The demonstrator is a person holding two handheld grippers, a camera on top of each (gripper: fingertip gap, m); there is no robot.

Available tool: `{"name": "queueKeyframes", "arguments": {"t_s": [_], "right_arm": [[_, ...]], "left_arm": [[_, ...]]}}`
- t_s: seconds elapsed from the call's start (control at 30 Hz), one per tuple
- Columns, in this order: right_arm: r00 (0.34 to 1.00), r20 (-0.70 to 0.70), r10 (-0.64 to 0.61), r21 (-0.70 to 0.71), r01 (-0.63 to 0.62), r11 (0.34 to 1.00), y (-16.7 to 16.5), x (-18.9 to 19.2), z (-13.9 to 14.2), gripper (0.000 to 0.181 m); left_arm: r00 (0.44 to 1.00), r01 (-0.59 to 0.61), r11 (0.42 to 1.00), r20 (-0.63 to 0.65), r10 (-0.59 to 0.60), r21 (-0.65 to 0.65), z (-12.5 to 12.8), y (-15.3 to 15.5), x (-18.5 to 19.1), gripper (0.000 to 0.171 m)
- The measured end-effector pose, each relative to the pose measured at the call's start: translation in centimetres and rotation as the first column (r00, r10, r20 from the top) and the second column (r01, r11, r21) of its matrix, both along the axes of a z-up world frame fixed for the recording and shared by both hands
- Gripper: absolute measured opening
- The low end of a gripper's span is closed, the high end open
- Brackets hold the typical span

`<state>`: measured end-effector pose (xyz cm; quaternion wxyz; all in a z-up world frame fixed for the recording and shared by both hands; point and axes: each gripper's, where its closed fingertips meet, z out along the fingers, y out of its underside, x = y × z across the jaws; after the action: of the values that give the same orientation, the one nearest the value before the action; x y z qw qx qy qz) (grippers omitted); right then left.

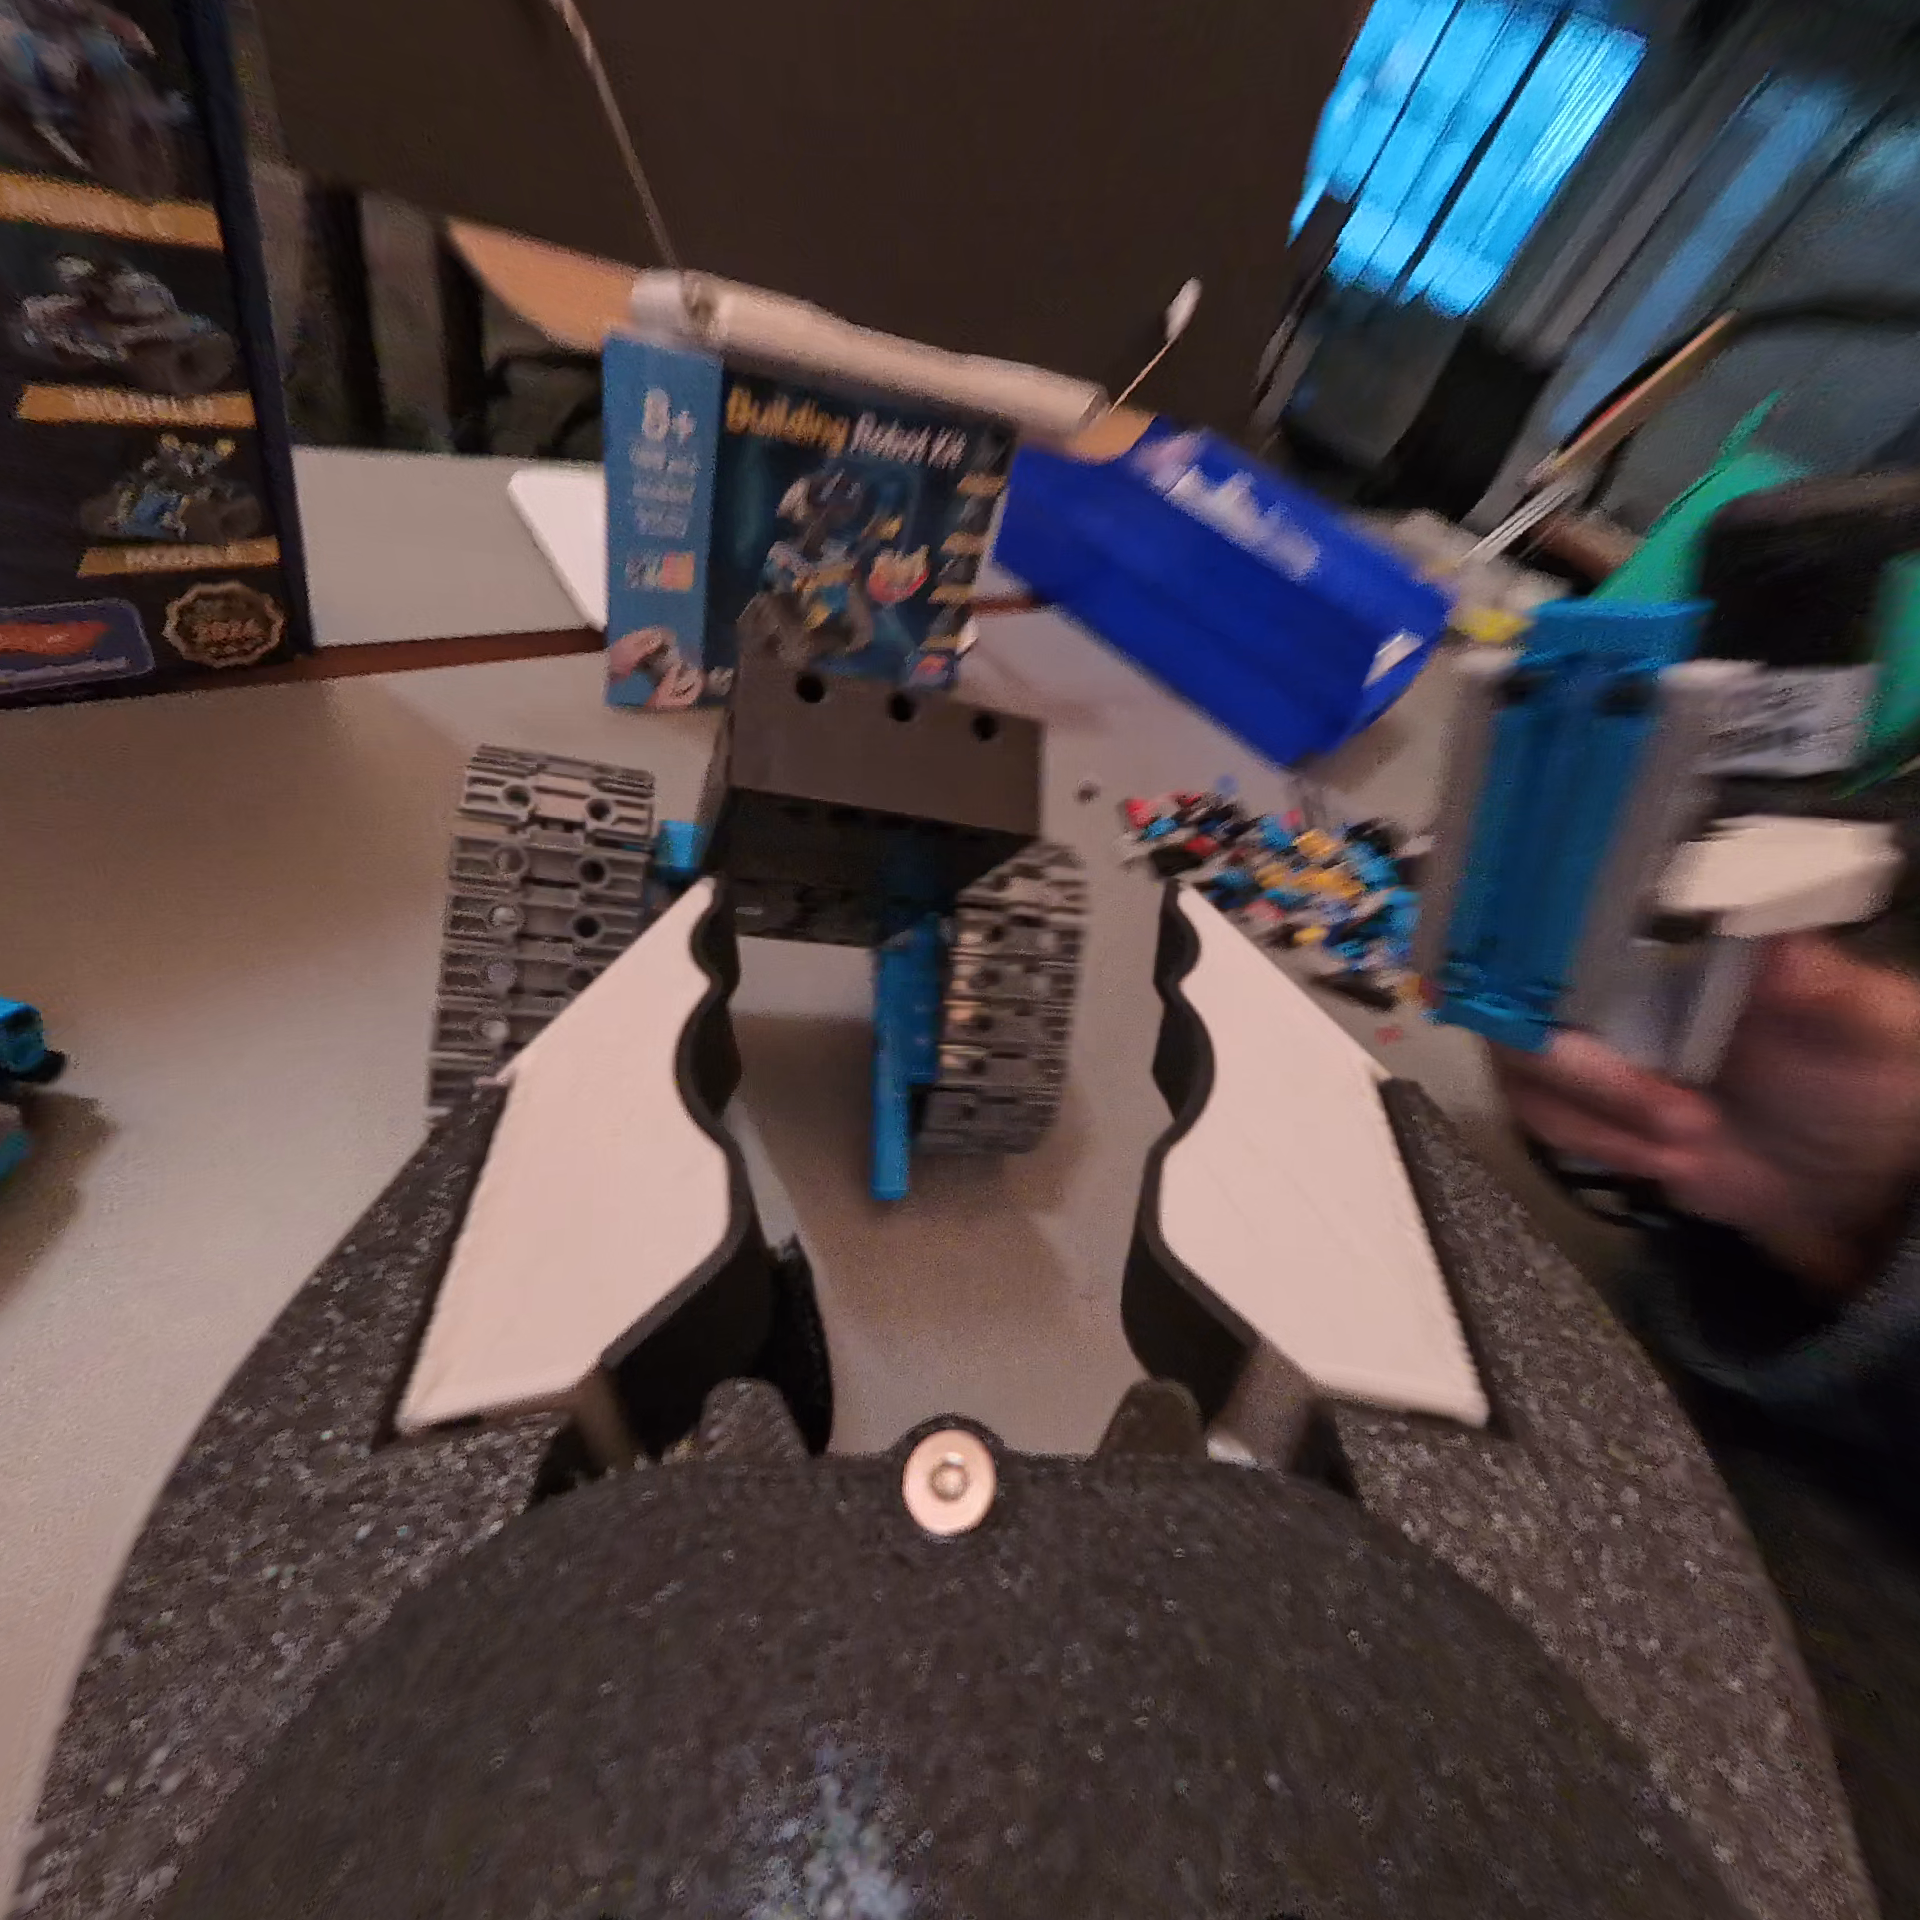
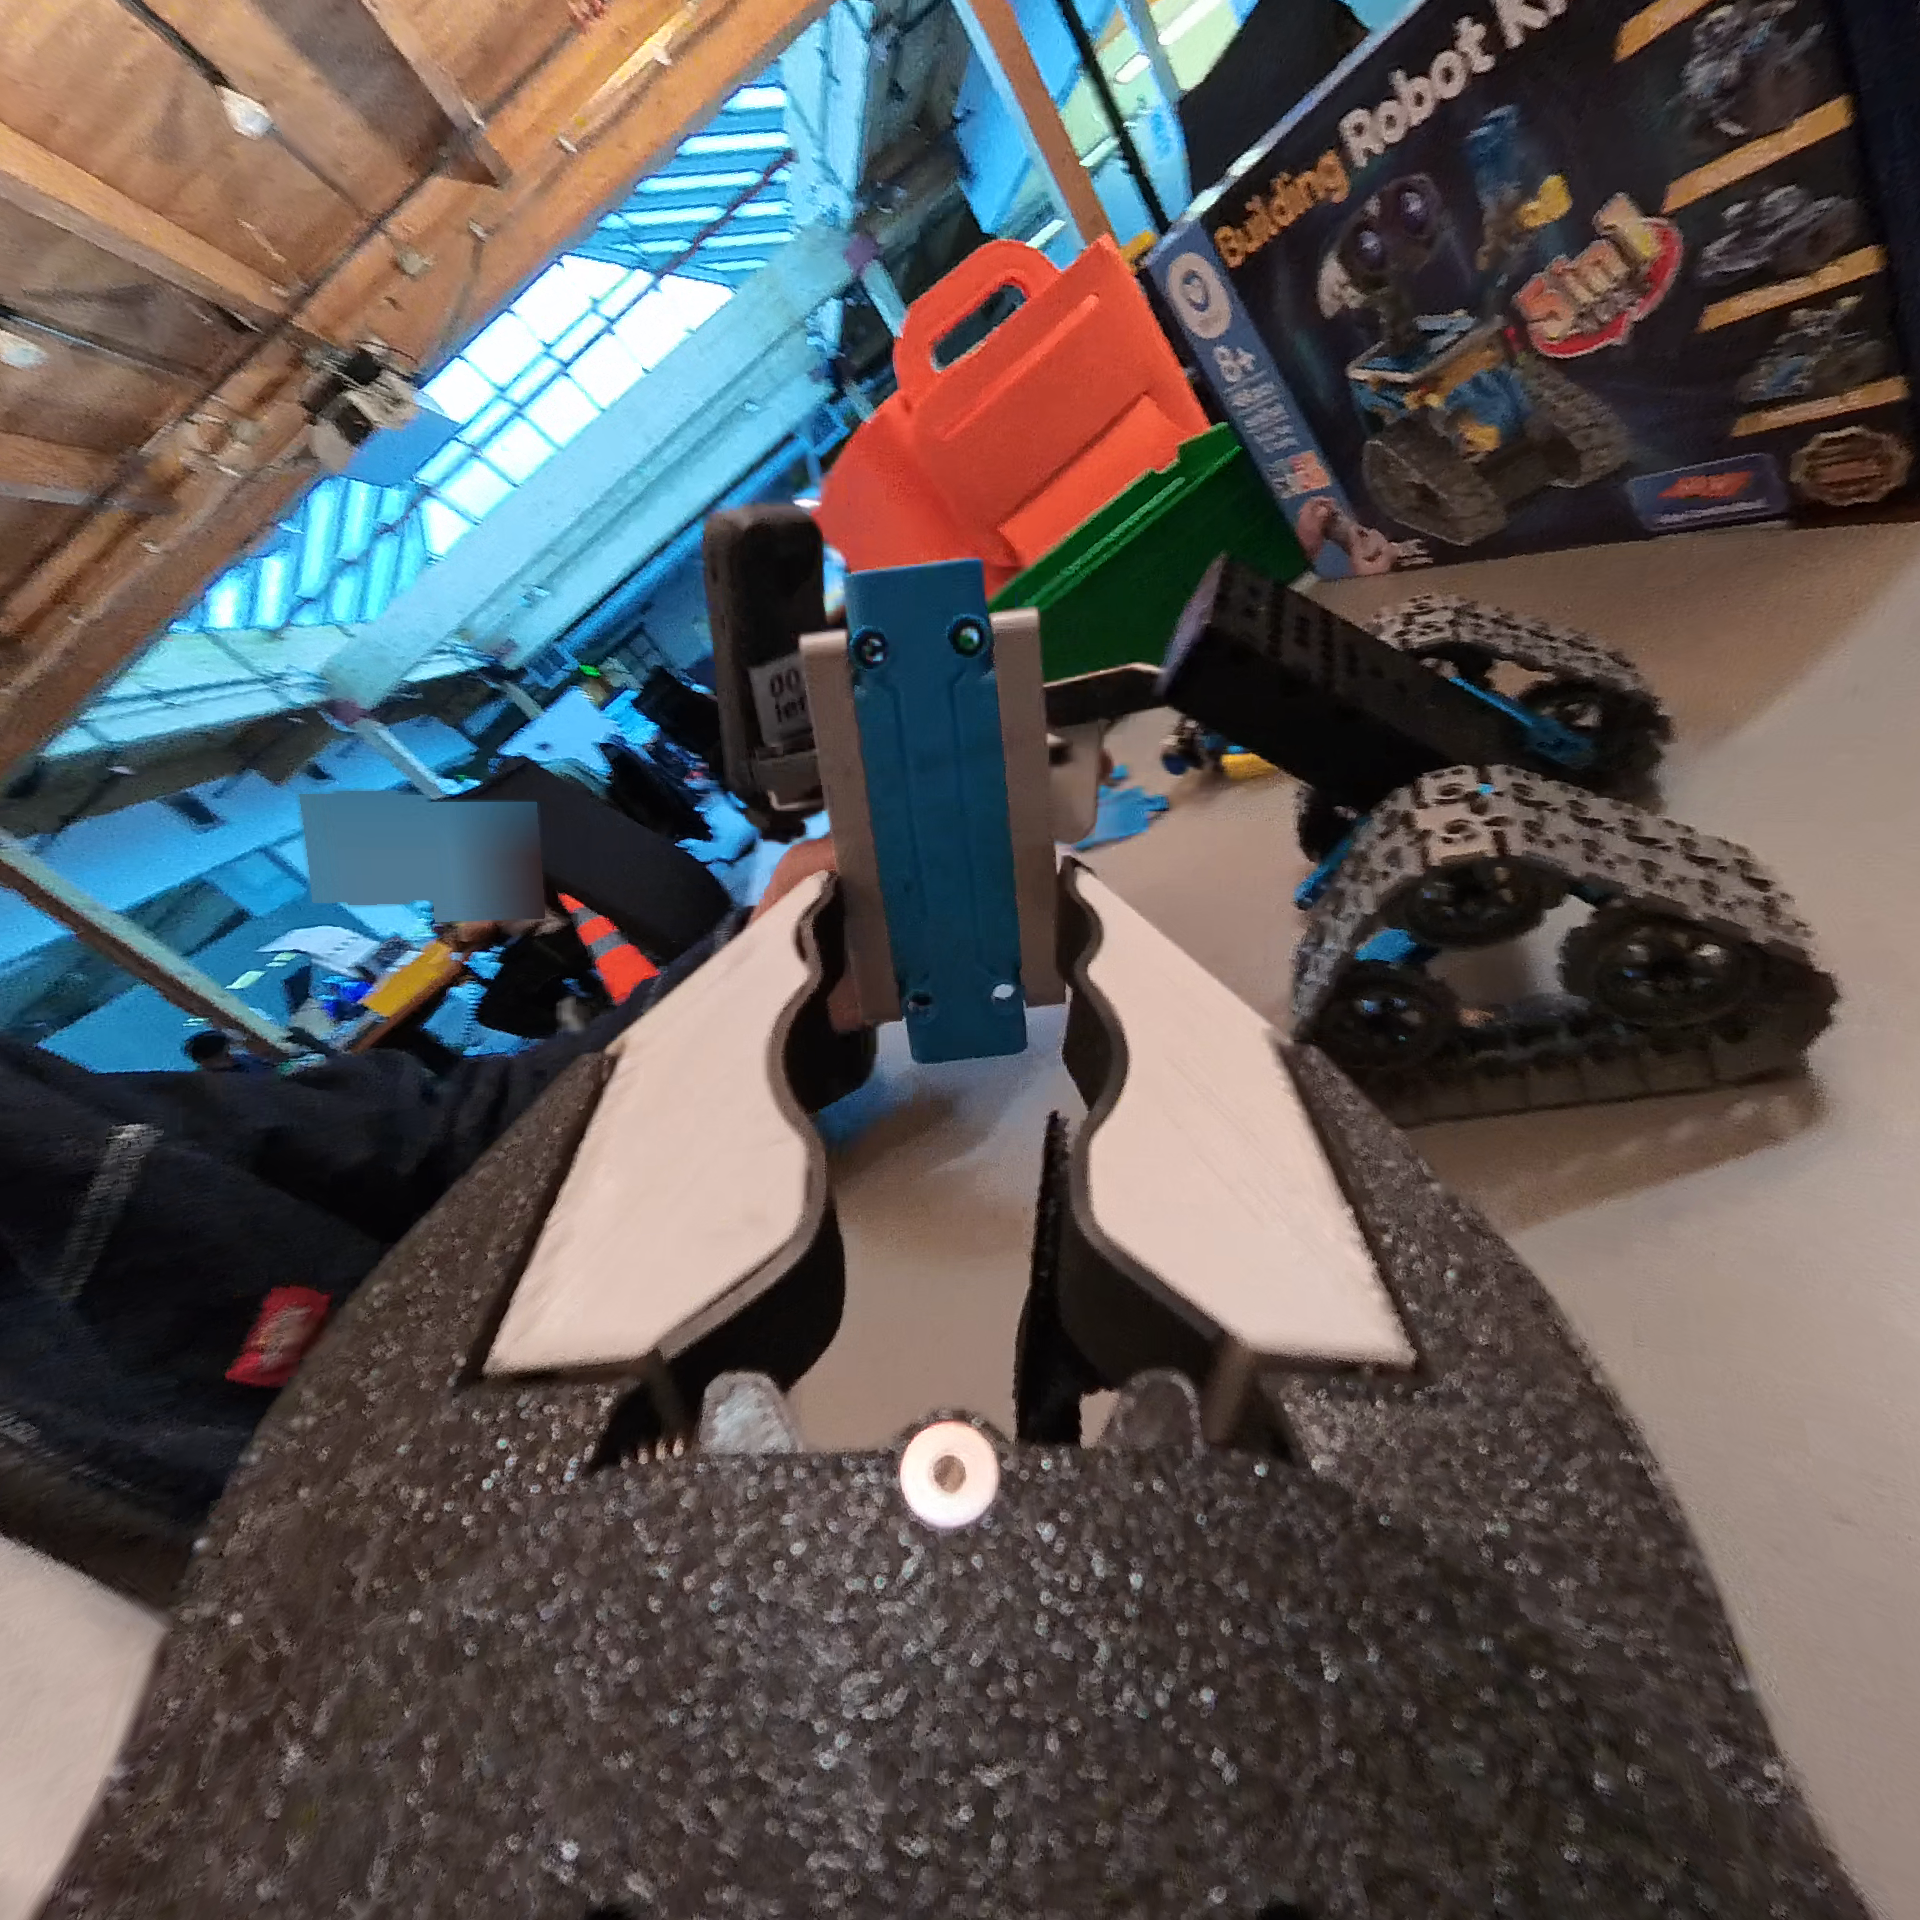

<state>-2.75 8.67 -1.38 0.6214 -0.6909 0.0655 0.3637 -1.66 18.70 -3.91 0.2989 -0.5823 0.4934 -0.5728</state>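
1. Two hand-held grippers in play: the left hand-held gripper gapes wide, holding nothing, just in front of the grey-tracked black brick-built robot base.
2. The right hand-held gripper is parted too; whether it touches the blue-and-grey flat plate between its tips, I cannot tell.
3. Beside the base, a heap of small coloured loose bricks suggests the build is only partly done.
4. The pale grey counter carries printed kit boxes behind the base; wooden ceiling beams overhead.

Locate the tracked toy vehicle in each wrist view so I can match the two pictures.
Left wrist view: tracked vehicle sits centre, on the table straight ahead of the open left gripper, seen end-on.
Right wrist view: same vehicle at right of centre, seen side-on, to the right of the open right gripper.
Shared landmark: the robot kit box standing behind the vehicle.
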Motion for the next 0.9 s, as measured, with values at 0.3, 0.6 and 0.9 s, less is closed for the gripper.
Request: {"name": "queueKeyframes", "arguments": {"t_s": [0.3, 0.6, 0.9], "right_arm": [[0.797, -0.431, 0.423, 0.056, -0.444, 0.894, -1.0, -6.1, 0.3, 0.039], [0.814, -0.434, 0.388, -0.037, -0.446, 0.894, -0.7, -6.0, -1.5, 0.039], [0.808, -0.423, 0.409, -0.056, -0.474, 0.879, -0.9, -6.7, -1.7, 0.040]], "left_arm": [[0.887, 0.050, 0.868, 0.377, -0.266, 0.493, 6.9, -7.0, -6.1, 0.031], [0.900, 0.091, 0.746, 0.266, -0.345, 0.660, 4.3, -8.9, -5.8, 0.024], [0.897, 0.112, 0.732, 0.248, -0.365, 0.672, 3.9, -9.2, -5.9, 0.004]]}}
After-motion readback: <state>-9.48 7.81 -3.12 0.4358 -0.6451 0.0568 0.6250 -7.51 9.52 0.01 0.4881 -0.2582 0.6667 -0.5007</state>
